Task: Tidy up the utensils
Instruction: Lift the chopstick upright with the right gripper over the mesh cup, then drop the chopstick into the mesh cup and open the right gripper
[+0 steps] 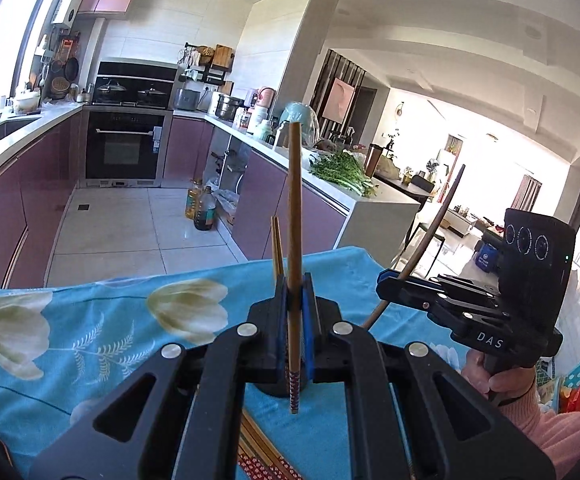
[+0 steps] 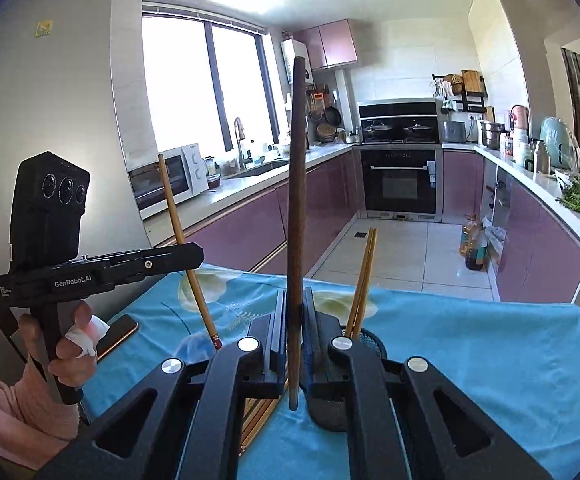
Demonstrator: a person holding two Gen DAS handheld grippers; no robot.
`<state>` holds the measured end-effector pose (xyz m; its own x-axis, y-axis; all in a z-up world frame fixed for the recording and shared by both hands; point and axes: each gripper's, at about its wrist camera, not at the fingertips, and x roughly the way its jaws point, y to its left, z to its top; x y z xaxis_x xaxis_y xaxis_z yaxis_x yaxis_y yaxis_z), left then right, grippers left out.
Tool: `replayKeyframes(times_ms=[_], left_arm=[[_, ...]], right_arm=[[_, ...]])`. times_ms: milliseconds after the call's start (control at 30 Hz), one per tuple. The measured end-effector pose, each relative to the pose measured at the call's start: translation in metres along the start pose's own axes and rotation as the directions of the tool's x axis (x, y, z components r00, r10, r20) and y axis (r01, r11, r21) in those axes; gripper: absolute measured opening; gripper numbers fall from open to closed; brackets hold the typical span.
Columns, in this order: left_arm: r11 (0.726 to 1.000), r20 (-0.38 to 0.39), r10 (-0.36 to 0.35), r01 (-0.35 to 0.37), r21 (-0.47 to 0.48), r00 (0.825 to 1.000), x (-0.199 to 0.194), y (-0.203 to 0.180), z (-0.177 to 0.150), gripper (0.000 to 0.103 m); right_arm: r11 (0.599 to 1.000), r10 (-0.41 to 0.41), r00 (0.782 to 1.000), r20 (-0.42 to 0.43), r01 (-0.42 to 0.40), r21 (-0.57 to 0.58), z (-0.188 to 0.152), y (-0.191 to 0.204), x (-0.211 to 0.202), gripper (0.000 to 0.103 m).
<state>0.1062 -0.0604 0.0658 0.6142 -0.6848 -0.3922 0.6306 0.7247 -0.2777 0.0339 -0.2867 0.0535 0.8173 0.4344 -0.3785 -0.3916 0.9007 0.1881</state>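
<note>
My left gripper (image 1: 295, 296) is shut on a light wooden chopstick (image 1: 294, 200) with a red patterned end, held upright above the blue floral tablecloth (image 1: 90, 340). My right gripper (image 2: 294, 308) is shut on a dark brown chopstick (image 2: 295, 200), also upright. Each view shows the other gripper from the side: the right gripper (image 1: 385, 280) with its dark chopstick (image 1: 433, 232), and the left gripper (image 2: 198, 254) with its light chopstick (image 2: 182, 240). A black mesh holder (image 2: 369, 340) just past the fingers holds two light chopsticks (image 2: 363, 280). More chopsticks (image 2: 258, 412) lie flat on the cloth below.
A phone (image 2: 118, 334) lies near the table's left edge. Past the table's far edge (image 1: 210, 268) the tiled kitchen floor drops away, with oil bottles (image 1: 204, 210) by purple cabinets. A counter with greens (image 1: 341, 172) runs along the right.
</note>
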Motion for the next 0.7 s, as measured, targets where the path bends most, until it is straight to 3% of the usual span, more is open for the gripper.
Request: replayKeyframes(times_ms=[367, 700], left_arm=[[1.0, 0.048, 0.017, -0.018, 0.021, 0.999, 0.031, -0.01, 0.026, 0.007], [0.998, -0.093, 0.049, -0.044, 0.048, 0.994, 0.078, -0.008, 0.009, 0.007]], right_arm=[[0.998, -0.055, 0.998, 0.037, 0.055, -0.014, 0.014, -0.016, 0.009, 0.006], [0.997, -0.079, 0.994, -0.072, 0.079, -0.004, -0.001, -0.029, 0.046, 0.006]])
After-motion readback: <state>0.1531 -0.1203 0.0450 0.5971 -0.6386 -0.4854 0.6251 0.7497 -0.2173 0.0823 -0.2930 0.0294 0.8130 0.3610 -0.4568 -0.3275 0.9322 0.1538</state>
